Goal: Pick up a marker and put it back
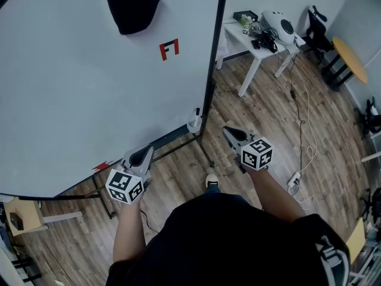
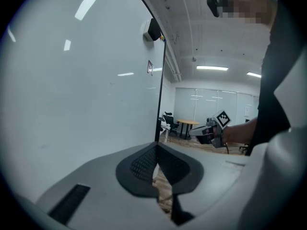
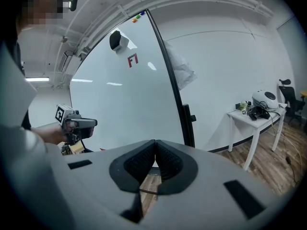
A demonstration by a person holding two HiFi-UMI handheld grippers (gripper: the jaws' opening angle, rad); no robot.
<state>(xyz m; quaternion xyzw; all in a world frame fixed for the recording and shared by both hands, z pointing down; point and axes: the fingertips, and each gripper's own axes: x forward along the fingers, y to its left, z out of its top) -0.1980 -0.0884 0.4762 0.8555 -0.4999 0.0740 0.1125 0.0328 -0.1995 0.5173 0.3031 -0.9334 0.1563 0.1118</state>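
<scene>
A person faces a whiteboard (image 1: pixel 89 88), left gripper (image 1: pixel 146 151) and right gripper (image 1: pixel 228 131) both closed and empty, apparently ready to reach; the marker (image 1: pixel 197 112) stands upright in a cup (image 1: pixel 194 125) at the board's lower right corner.

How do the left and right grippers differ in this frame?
The left gripper sits before the whiteboard's lower edge; the right gripper is past its black frame, over wooden floor. The marker in its cup lies nearer the right gripper than the left gripper. Both are shut and empty.
</scene>
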